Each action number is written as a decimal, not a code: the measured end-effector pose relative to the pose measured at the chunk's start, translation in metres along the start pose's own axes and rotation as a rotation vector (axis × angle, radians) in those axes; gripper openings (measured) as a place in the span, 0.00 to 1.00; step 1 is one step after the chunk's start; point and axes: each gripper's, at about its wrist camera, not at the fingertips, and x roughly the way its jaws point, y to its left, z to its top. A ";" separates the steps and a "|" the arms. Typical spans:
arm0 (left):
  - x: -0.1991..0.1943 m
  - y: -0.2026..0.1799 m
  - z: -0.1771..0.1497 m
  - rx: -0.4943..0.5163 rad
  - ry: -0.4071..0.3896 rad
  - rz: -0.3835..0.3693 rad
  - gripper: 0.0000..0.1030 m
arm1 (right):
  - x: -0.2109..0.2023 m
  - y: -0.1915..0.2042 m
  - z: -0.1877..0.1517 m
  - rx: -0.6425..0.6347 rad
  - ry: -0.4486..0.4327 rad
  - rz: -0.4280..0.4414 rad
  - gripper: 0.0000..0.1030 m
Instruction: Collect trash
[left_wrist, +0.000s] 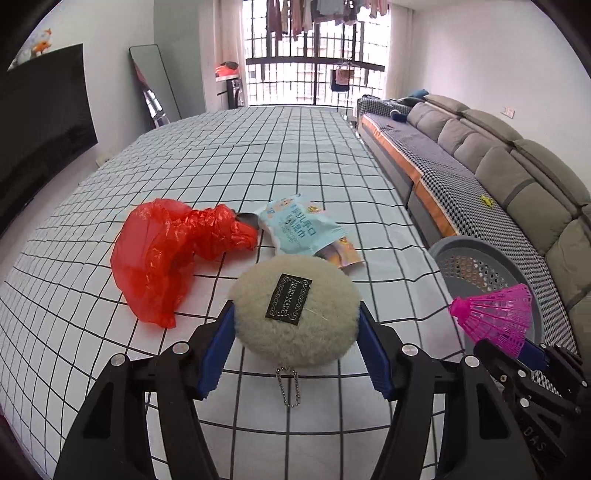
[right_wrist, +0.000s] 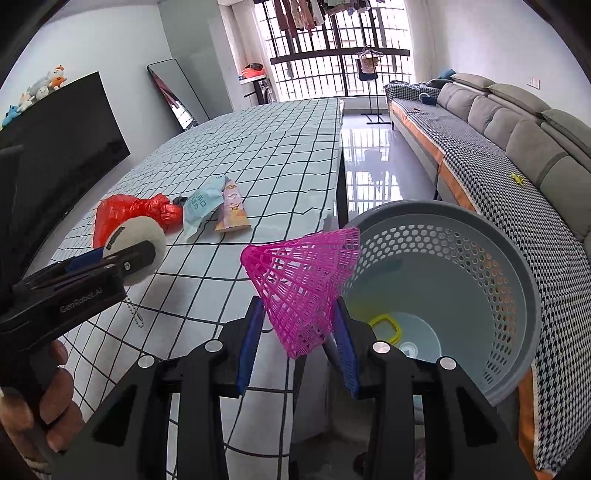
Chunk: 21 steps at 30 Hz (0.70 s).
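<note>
The left hand-held gripper (left_wrist: 297, 332) clamps a fluffy puff (left_wrist: 295, 308) above the desk (left_wrist: 258, 155); behind lie a red bag (left_wrist: 166, 254) and wrappers (left_wrist: 306, 229). The right hand-held gripper (right_wrist: 299, 332) grips a pink shuttlecock (right_wrist: 303, 284) beside the basket (right_wrist: 517, 273).

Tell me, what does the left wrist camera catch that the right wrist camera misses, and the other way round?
Only the left wrist view shows the black label on the face of the fluffy round pad, gripped in the left hand-held gripper.

Only the right wrist view looks down into the grey basket, where a yellow ring lies, and shows the hand holding the left tool.

Both show the pink shuttlecock held by the right hand-held gripper, the red plastic bag, the snack wrappers and the checked tablecloth.
</note>
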 end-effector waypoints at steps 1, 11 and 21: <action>-0.004 -0.006 0.000 0.010 -0.008 -0.012 0.60 | -0.003 -0.003 -0.001 0.006 -0.002 -0.008 0.36; -0.021 -0.059 -0.008 0.112 -0.017 -0.133 0.60 | -0.029 -0.044 -0.021 0.086 -0.021 -0.093 0.36; -0.021 -0.114 -0.015 0.205 -0.004 -0.218 0.60 | -0.051 -0.089 -0.038 0.171 -0.049 -0.170 0.36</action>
